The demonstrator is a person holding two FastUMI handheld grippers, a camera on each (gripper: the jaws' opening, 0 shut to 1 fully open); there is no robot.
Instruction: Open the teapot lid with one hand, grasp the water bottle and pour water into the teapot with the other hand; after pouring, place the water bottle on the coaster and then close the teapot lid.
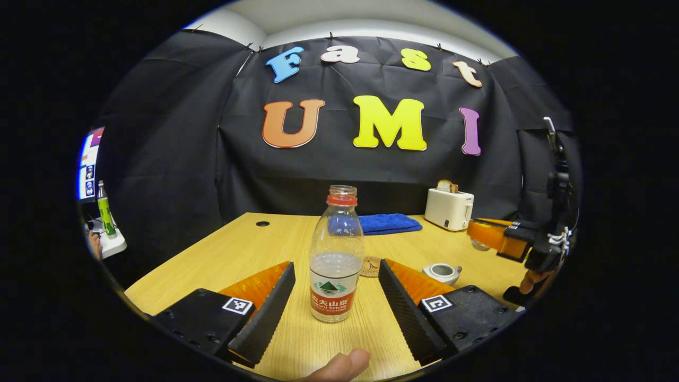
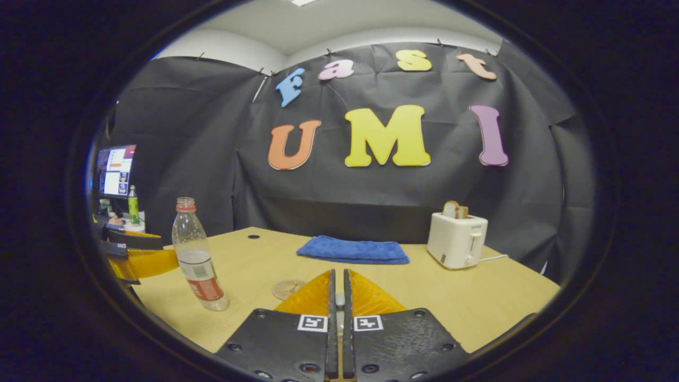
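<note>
Here, water bottle (image 1: 336,254) upright between open left tool (image 1: 336,297)

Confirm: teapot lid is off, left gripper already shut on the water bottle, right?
Not quite. In the left gripper view the left gripper is open, its fingers apart on either side of the water bottle, not touching it. The teapot is indeed open-topped.

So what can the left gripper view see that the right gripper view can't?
Left gripper view: the open teapot, the teapot lid held by the right hand-held gripper, and a thumb. Right gripper view: the toaster's cord. Both: the water bottle, coaster, blue towel, toaster and table.
</note>
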